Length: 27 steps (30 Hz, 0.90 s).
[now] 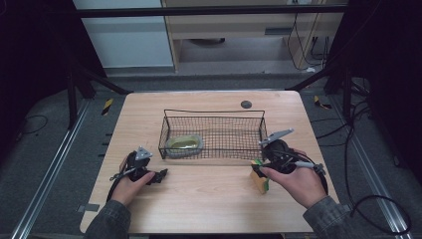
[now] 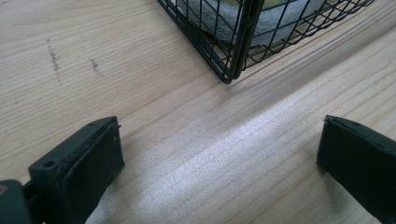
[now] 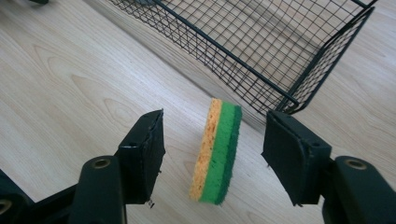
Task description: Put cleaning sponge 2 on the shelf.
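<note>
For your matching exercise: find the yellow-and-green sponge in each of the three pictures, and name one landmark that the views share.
High view: the sponge stands on edge at lower right, under the right tool.
Left gripper view: no sponge here.
Right gripper view: bottom centre, between the open jaws, touching neither.
Shared landmark: the black wire basket.

Grey sleeves; black claws point(image 3: 212, 161) with grey three-cornered plates, black cables.

Bright, evenly lit table point(image 1: 209, 199), dark surroundings, soft sheen on wood, close views sharp
</note>
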Each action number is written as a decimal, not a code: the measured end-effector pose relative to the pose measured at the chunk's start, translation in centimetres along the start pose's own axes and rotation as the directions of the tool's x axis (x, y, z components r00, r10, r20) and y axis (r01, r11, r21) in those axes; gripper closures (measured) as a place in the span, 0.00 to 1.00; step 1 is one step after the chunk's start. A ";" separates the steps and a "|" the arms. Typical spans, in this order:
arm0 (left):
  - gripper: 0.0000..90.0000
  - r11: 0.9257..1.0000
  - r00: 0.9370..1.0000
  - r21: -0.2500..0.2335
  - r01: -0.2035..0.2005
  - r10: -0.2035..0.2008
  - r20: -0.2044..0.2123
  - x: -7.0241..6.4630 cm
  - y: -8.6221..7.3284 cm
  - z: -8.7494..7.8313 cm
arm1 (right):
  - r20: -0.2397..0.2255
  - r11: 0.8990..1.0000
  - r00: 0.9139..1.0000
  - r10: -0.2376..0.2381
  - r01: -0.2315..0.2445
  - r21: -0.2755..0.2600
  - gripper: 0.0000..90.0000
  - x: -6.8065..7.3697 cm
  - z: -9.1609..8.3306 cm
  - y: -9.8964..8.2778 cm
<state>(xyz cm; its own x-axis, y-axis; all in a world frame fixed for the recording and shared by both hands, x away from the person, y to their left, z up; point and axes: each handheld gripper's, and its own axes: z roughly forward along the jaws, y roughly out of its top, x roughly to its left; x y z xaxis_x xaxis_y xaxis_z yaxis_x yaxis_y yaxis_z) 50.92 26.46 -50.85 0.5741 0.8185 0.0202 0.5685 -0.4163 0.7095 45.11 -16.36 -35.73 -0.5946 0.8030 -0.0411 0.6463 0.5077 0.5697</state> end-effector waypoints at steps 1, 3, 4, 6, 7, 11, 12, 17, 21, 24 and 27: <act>0.00 1.000 1.000 0.000 0.000 0.000 0.000 0.0 0.0 0.0 | -0.002 1.000 1.000 0.002 -0.002 0.004 0.43 0.1 0.2 0.1; 0.00 1.000 1.000 0.000 0.000 0.000 0.000 0.0 0.0 0.0 | -0.006 1.000 1.000 -0.002 0.002 0.008 0.43 0.1 0.4 0.1; 0.00 1.000 1.000 0.000 0.000 0.000 0.000 0.0 0.0 0.0 | -0.010 1.000 1.000 0.004 -0.004 0.019 0.43 0.1 0.8 0.0; 0.00 1.000 1.000 0.000 0.000 0.000 0.001 0.0 0.0 0.0 | -0.014 0.999 1.000 0.009 -0.009 0.034 0.42 0.1 1.3 -0.1; 0.00 1.000 1.000 0.000 0.000 0.000 0.001 0.0 0.0 0.0 | -0.014 0.999 1.000 0.009 -0.009 0.034 0.42 0.1 1.3 -0.1; 0.00 1.000 1.000 0.001 -0.004 0.004 0.004 0.0 0.0 0.0 | -0.011 0.997 1.000 0.017 -0.016 0.080 0.38 -0.1 2.4 -0.5; 0.00 1.000 1.000 0.000 -0.004 0.004 0.004 0.1 0.0 0.0 | -0.003 0.995 1.000 0.022 -0.021 0.102 0.37 -0.3 3.0 -0.6; 0.00 1.000 1.000 0.000 -0.006 0.006 0.007 0.1 0.0 0.0 | 0.005 0.988 0.999 0.033 -0.033 0.149 0.40 -0.7 4.3 -0.8; 0.00 1.000 1.000 0.001 -0.007 0.007 0.007 0.1 0.0 0.0 | 0.001 0.983 0.999 0.036 -0.036 0.181 0.44 -0.7 5.2 -0.8; 0.00 1.000 1.000 0.000 -0.009 0.009 0.009 0.1 0.0 0.0 | -0.001 0.979 0.999 0.037 -0.036 0.200 0.49 -0.7 5.7 -0.7; 0.00 1.000 1.000 0.001 -0.009 0.009 0.010 0.1 0.0 0.0 | -0.005 0.978 0.999 0.039 -0.038 0.207 0.51 -0.8 5.9 -0.7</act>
<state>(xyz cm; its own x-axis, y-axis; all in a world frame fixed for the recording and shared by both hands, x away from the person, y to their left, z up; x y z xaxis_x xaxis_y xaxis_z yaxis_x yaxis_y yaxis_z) 51.03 26.54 -50.85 0.5851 0.8107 0.0200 0.5635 -0.4241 0.7089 47.95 -15.48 -40.99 -0.5709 0.8209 -0.0148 0.7532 0.5308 0.3885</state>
